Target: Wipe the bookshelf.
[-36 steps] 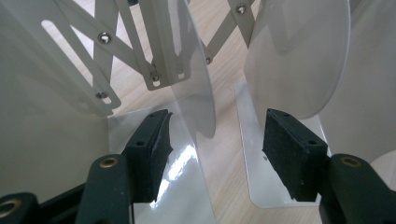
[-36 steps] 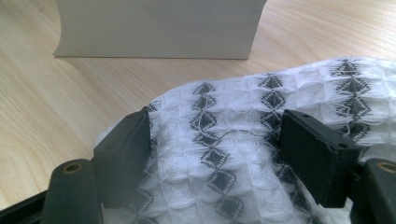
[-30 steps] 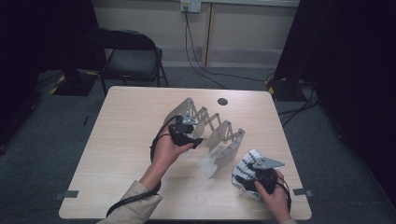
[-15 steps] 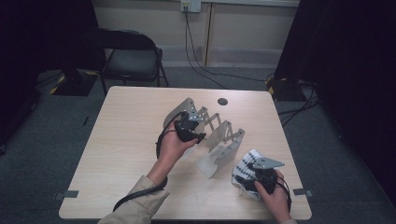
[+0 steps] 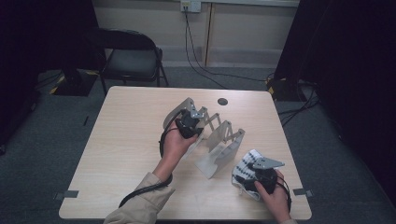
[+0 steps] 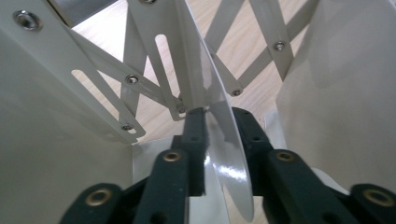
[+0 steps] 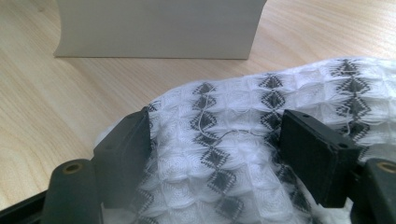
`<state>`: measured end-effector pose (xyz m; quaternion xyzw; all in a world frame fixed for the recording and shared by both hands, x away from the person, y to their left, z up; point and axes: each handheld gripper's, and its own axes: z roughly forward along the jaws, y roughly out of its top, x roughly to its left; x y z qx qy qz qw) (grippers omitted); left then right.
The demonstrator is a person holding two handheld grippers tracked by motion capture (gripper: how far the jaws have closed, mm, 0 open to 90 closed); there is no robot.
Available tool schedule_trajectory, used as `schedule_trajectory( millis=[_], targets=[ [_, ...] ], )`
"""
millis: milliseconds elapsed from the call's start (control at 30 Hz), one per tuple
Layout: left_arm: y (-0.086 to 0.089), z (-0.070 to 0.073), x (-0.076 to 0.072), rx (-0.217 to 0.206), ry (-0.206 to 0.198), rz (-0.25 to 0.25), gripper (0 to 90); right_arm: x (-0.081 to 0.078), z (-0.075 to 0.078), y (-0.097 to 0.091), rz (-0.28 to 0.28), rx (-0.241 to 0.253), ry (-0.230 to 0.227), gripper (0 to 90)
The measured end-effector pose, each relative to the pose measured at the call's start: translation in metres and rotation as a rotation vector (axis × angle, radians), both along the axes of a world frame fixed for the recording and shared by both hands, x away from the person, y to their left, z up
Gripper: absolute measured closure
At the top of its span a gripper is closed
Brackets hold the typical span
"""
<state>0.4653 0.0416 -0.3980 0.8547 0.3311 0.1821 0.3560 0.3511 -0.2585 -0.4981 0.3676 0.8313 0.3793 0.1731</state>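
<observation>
Since the earlier frames the left gripper (image 5: 189, 125) has edged into the far end of the expanding rack (image 5: 210, 135), and its jaws have just been closing on one of the rack's thin white divider plates (image 6: 224, 154), which they now pinch between the pads. Holding this plate gives the left hand control of the rack, probably to steady it or to set the spacing of its scissor-linked slots; the rack itself stands diagonally at the middle of the worktop (image 5: 126, 140). Near the front right corner of the worktop the right gripper (image 5: 259, 173) rests over a folded white cloth with a dark diamond pattern (image 7: 243, 154). Its jaws stand wide on either side of the bunched fabric, and whether the pads press on it cannot be told. Placing the cloth just beside the rack's near end plate (image 7: 159, 28) suggests it is meant for one of the slots.
</observation>
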Motion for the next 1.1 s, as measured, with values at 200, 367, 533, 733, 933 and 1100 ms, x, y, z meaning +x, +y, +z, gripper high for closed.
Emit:
schedule_trajectory(
  millis=[200,367,533,733,933,1100],
  targets=[
    [0.002,0.002,0.002,-0.004,0.015,0.07,88.1,0.0,0.0,0.0,0.0,0.0,0.0,24.9],
    [0.013,0.004,0.002,-0.022,0.031,0.071,90.0,0.0,0.0,0.0,0.0,0.001,0.001,24.9],
    [0.017,0.009,-0.002,-0.018,0.04,0.055,90.0,0.0,0.0,0.0,0.0,0.001,0.001,24.9],
    [0.024,0.013,-0.007,-0.013,0.05,0.042,90.0,0.0,0.0,0.0,0.0,0.001,0.002,24.8],
    [0.028,0.022,-0.013,-0.007,0.013,0.019,90.0,0.0,0.0,0.0,0.001,0.0,0.002,24.8],
    [0.034,0.027,-0.02,-0.011,0.006,0.012,90.0,0.0,0.0,0.0,0.0,0.001,0.002,24.9]
  ],
)
